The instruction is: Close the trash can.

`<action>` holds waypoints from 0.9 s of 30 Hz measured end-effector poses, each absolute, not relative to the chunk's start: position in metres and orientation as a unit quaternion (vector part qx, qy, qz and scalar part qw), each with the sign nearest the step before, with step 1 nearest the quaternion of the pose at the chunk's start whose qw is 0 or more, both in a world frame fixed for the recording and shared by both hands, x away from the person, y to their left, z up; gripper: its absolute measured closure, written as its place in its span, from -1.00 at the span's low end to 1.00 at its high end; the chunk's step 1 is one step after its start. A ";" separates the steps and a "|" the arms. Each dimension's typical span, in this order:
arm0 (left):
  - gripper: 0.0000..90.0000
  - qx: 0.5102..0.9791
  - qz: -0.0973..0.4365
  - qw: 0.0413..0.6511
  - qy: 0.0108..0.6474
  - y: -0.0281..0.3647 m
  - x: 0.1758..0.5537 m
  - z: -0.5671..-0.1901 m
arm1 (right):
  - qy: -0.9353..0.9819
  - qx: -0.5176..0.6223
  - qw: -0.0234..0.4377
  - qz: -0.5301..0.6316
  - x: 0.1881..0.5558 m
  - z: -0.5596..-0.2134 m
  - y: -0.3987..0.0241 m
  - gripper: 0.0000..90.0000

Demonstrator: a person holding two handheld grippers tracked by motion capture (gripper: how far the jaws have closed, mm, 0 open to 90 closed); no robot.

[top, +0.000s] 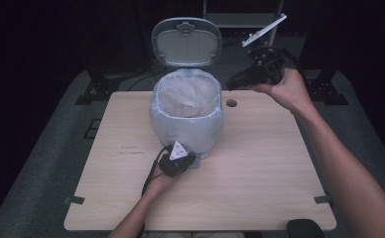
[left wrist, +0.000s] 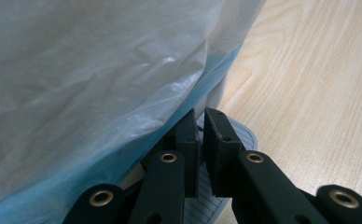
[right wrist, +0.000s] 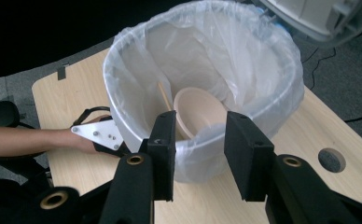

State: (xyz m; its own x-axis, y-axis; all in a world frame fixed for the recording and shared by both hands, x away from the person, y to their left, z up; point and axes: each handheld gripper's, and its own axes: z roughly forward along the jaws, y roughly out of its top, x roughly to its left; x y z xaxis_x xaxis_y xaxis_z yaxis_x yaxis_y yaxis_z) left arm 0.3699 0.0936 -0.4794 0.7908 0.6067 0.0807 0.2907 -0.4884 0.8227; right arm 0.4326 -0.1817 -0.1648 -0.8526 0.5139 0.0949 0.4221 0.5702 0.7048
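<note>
A bowl (right wrist: 198, 113) already lies inside the lined bin (top: 186, 116) at frame centre, its lid (top: 186, 42) up; the left gripper (top: 176, 161), jaws pressed together, holds the pedal (left wrist: 244, 135) down, while the right gripper (top: 254, 74), jaws spread and empty, hangs at upper right.

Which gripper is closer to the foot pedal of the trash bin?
The left gripper: its closed tips rest on the pedal at the bin's base. The right gripper is open and empty, raised beside the rim, away from it.

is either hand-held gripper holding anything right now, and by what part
Neither grips anything. The left hand-held gripper is shut, its tips pressing the bin's pedal. The right hand-held gripper is open and empty above the bin.
</note>
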 end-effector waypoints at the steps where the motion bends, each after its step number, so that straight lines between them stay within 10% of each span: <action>1: 0.88 0.843 0.184 0.430 0.266 0.094 0.370 -0.479 | 0.883 0.270 0.059 0.379 0.431 -0.167 -0.185 0.39; 27: 0.88 0.843 0.183 0.430 0.266 0.094 0.370 -0.479 | 0.869 0.302 0.059 0.387 0.421 -0.193 -0.229 0.36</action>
State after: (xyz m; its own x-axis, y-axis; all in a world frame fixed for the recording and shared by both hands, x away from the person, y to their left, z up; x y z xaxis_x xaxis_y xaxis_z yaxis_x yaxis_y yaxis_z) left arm 0.3700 0.0937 -0.4794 0.7915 0.6058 0.0806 0.2901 -0.4885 0.8229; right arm 0.4206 -0.2292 -0.1933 -0.8103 0.5713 0.1307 0.4795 0.5180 0.7083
